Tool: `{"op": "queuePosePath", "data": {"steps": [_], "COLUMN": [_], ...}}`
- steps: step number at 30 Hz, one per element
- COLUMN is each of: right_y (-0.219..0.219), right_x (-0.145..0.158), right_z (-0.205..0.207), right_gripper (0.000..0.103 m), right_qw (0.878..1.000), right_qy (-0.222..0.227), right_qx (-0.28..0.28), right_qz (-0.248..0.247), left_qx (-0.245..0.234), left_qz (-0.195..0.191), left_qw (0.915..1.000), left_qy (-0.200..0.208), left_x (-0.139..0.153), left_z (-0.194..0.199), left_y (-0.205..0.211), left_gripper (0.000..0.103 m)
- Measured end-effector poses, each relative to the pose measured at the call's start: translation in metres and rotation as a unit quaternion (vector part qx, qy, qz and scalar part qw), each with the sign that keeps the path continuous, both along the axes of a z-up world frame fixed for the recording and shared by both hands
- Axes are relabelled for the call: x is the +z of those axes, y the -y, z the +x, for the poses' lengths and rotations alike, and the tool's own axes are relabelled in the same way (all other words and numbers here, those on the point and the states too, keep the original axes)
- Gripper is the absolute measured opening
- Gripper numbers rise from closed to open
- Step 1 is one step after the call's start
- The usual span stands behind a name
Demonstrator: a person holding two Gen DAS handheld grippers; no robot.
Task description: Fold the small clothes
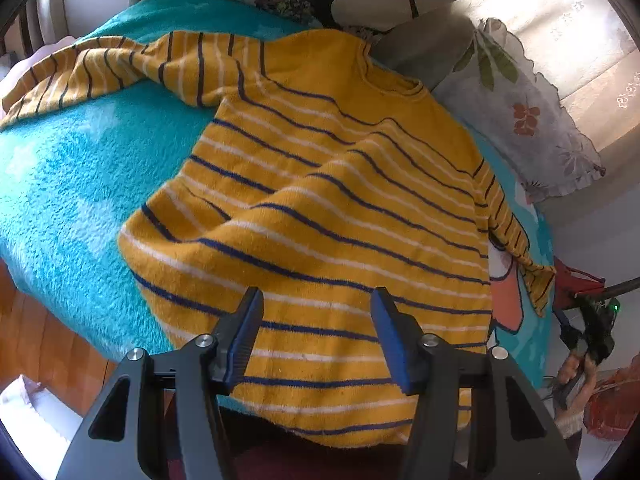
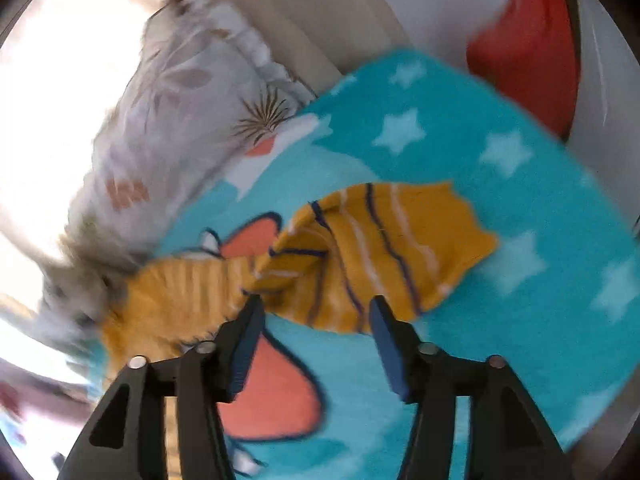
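A small yellow sweater (image 1: 332, 200) with navy and white stripes lies spread on a turquoise fleece blanket (image 1: 76, 184), hem toward me, one sleeve stretched to the upper left. My left gripper (image 1: 316, 300) is open and empty, just above the hem. In the right wrist view, which is motion-blurred, the sweater's other sleeve (image 2: 380, 252) lies twisted on the blanket (image 2: 500, 220). My right gripper (image 2: 316, 308) is open and empty, hovering just short of the sleeve. The right gripper also shows at the far right of the left wrist view (image 1: 588, 328).
Floral pillows (image 1: 520, 100) sit behind the sweater along the far edge, also in the right wrist view (image 2: 180, 120). A wooden floor (image 1: 44, 340) shows past the blanket's left edge. A red object (image 2: 532, 44) stands at the upper right.
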State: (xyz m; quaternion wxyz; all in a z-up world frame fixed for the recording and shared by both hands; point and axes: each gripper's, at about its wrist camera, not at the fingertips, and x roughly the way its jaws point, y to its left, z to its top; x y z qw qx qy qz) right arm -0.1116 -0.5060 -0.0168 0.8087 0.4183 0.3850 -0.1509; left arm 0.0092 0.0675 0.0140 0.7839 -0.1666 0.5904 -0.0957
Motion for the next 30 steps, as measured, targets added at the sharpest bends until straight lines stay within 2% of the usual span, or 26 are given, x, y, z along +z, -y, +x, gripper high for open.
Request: {"op": "queuePosePath", "data": {"steps": [3, 5, 7, 8, 9, 10, 11, 13, 16, 19, 21, 23, 25, 26, 27, 29, 30], "right_y": [0.014, 0.021, 0.028, 0.032, 0.035, 0.037, 0.038, 0.038, 0.033, 0.020, 0.015, 0.013, 0.016, 0.019, 0.019, 0.021, 0.018], "right_x": [-0.006, -0.010, -0.023, -0.028, -0.033, -0.035, -0.035, -0.024, 0.022, 0.072, 0.079, 0.062, 0.023, -0.016, -0.016, -0.054, -0.068], "right_z": [0.032, 0.057, 0.076, 0.076, 0.079, 0.083, 0.087, 0.091, 0.090, 0.071, 0.056, 0.044, 0.025, 0.004, 0.004, -0.021, -0.035], "right_gripper": [0.076, 0.078, 0.078, 0.069, 0.056, 0.029, 0.026, 0.019, 0.018, 0.018, 0.018, 0.019, 0.021, 0.021, 0.021, 0.022, 0.026], "right_qw": [0.999, 0.997, 0.990, 0.987, 0.983, 0.982, 0.982, 0.988, 0.999, 0.997, 0.995, 0.996, 0.998, 0.998, 0.998, 0.994, 0.992], "right_qy": [-0.019, -0.062, -0.122, -0.137, -0.153, -0.164, -0.166, -0.135, -0.032, 0.070, 0.094, 0.094, 0.057, 0.019, 0.019, -0.011, -0.023], "right_qx": [-0.028, -0.038, -0.058, -0.071, -0.085, -0.091, -0.086, -0.074, -0.041, -0.005, 0.004, 0.010, -0.005, -0.027, -0.027, -0.054, -0.063], "right_qz": [0.025, 0.022, 0.038, 0.046, 0.046, 0.034, 0.026, 0.021, 0.002, -0.020, -0.019, -0.002, 0.013, 0.046, 0.046, 0.090, 0.104], "left_qx": [-0.004, -0.006, -0.007, -0.007, -0.006, -0.004, -0.002, 0.007, 0.016, 0.013, 0.002, -0.007, -0.013, -0.015, -0.016, -0.016, -0.016], "left_qz": [0.006, 0.005, 0.003, 0.002, 0.001, 0.000, 0.000, -0.002, -0.003, -0.006, -0.006, -0.007, -0.007, -0.006, -0.005, -0.001, 0.001], "left_qw": [1.0000, 0.9999, 0.9999, 0.9999, 0.9999, 0.9999, 0.9999, 0.9999, 0.9998, 0.9999, 1.0000, 0.9999, 0.9998, 0.9998, 0.9997, 0.9997, 0.9996], "left_qy": [-0.003, -0.007, -0.011, -0.011, -0.011, -0.011, -0.010, -0.010, -0.010, -0.007, -0.005, -0.009, -0.013, -0.014, -0.016, -0.020, -0.023], "left_x": [0.000, -0.001, -0.003, -0.003, -0.003, -0.003, -0.003, -0.004, -0.004, -0.002, -0.002, -0.005, -0.008, -0.008, -0.009, -0.011, -0.012], "left_z": [-0.004, -0.007, -0.010, -0.011, -0.013, -0.014, -0.015, -0.016, -0.015, -0.010, -0.008, -0.005, -0.004, -0.004, -0.003, -0.002, -0.002], "left_y": [0.005, 0.009, 0.011, 0.012, 0.012, 0.011, 0.009, 0.004, -0.002, 0.001, 0.008, 0.015, 0.018, 0.020, 0.021, 0.023, 0.023], "left_gripper": [0.055, 0.055, 0.055, 0.055, 0.055, 0.055, 0.055, 0.055, 0.055, 0.055, 0.055, 0.055, 0.055, 0.055, 0.055, 0.055, 0.055]}}
